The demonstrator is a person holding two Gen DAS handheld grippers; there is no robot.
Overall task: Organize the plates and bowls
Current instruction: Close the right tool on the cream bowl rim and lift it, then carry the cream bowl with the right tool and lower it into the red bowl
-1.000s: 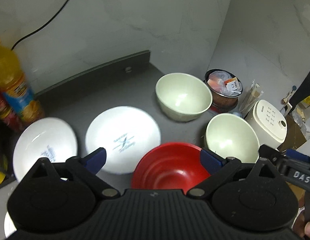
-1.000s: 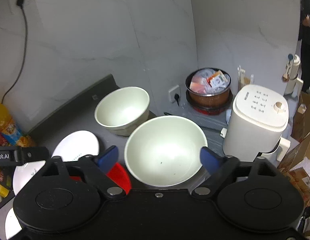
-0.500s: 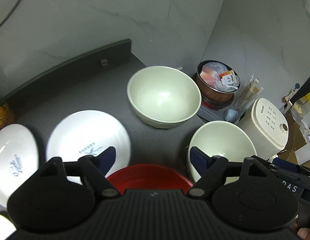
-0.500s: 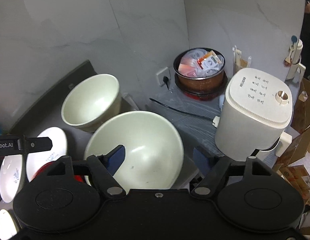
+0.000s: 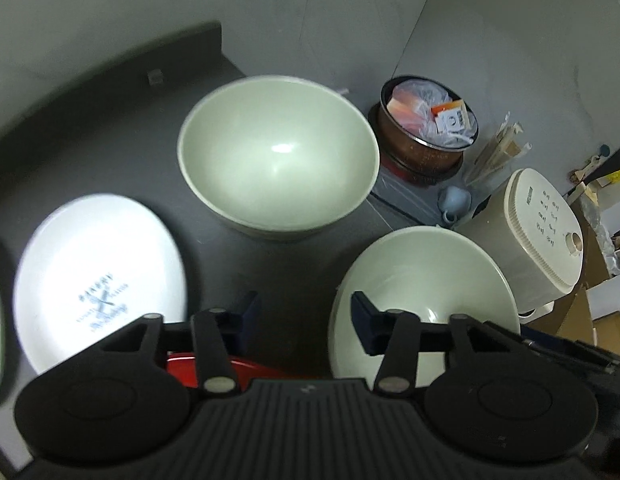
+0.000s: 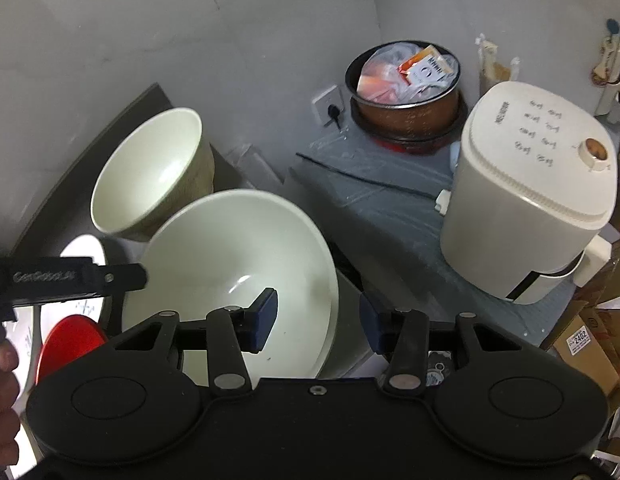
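Glossy cream bowl [image 6: 238, 264]: rim between closing right gripper [image 6: 316, 322] pads, ungripped; left gripper [image 5: 306, 318] closing, part-open, empty.

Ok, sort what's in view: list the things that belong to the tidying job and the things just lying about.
Job:
far cream bowl
near cream bowl
red bowl
white plate

Lying about:
rice cooker
brown pot of packets
wall socket
cardboard boxes

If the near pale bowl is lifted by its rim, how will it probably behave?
The near pale bowl looks rigid and glossy, so the pads may slip. It is wide and deep, so gripping one rim side would probably let it tilt. It may be breakable.
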